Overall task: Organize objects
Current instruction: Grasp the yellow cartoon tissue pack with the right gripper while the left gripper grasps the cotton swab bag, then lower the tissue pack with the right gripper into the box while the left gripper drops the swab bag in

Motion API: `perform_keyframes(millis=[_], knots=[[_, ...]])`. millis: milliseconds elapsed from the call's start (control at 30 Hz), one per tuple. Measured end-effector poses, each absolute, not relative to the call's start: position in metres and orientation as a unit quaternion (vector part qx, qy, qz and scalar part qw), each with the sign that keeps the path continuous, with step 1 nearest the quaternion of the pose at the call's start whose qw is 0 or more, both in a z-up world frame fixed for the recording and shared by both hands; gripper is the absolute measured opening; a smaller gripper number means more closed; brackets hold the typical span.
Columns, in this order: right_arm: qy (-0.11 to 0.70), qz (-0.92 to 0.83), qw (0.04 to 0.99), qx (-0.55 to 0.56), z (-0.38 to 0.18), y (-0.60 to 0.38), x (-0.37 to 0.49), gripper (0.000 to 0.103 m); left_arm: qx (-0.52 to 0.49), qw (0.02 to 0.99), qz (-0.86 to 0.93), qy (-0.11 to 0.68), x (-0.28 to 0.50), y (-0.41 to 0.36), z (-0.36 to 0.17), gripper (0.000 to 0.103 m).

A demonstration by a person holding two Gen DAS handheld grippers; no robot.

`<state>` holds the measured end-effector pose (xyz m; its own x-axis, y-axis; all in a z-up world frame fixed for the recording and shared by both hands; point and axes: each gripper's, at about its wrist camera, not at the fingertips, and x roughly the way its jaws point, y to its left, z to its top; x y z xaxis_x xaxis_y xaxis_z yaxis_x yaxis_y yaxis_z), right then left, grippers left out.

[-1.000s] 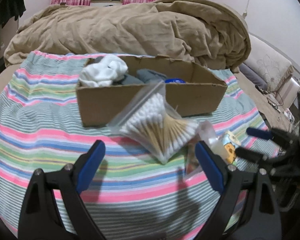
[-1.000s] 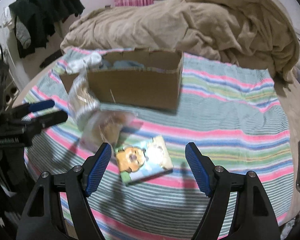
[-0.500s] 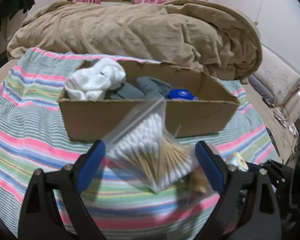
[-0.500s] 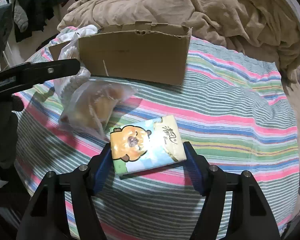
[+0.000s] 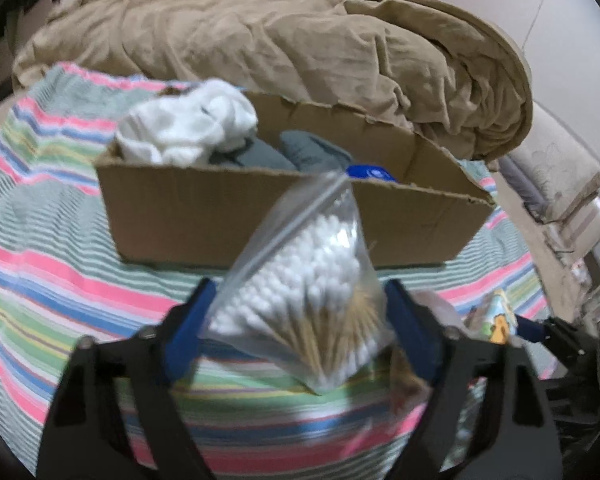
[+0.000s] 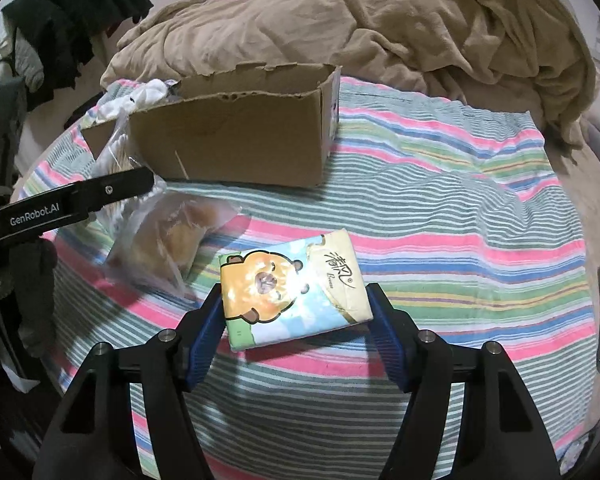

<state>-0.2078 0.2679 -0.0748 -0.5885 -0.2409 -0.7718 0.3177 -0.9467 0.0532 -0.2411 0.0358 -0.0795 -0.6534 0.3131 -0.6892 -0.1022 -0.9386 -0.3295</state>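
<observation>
A clear zip bag of cotton swabs (image 5: 312, 280) sits between the fingers of my left gripper (image 5: 300, 320), which is shut on it in front of the cardboard box (image 5: 228, 216). The box holds a white cloth (image 5: 188, 124), grey cloth and a blue item. My right gripper (image 6: 296, 316) is shut on a tissue pack with a bear print (image 6: 292, 284), held just above the striped sheet. The box (image 6: 236, 140) stands beyond it. The left gripper arm (image 6: 68, 204) shows at the left, next to a second clear bag (image 6: 172, 244) lying on the sheet.
A striped sheet (image 6: 460, 216) covers the bed. A rumpled tan duvet (image 5: 300, 52) lies behind the box. Dark clothes (image 6: 76, 12) hang at the far left. The tissue pack and right gripper show at the right edge of the left wrist view (image 5: 496, 320).
My left gripper has moved in around the swab bag and shut on it. My right gripper has moved forward, shut on the tissue pack and raised it slightly.
</observation>
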Motion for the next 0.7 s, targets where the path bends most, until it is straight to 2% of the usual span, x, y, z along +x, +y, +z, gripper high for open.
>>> perform_keyframes(millis=[133, 200, 700], knots=[[0.038, -0.893, 0.159, 0.420, -0.070, 0.267, -0.207, 0.071, -0.390, 0.122, 0.905, -0.116, -0.235, 0.041, -0.076, 0.062], [0.032, -0.893, 0.161, 0.418, -0.067, 0.269, -0.207, 0.071, -0.387, 0.123, 0.906, -0.116, -0.233, 0.040, -0.073, 0.059], [-0.003, -0.910, 0.177, 0.374, -0.031, 0.267, -0.202, 0.071, -0.350, 0.132, 0.924, -0.085, -0.197, 0.030, -0.046, 0.050]])
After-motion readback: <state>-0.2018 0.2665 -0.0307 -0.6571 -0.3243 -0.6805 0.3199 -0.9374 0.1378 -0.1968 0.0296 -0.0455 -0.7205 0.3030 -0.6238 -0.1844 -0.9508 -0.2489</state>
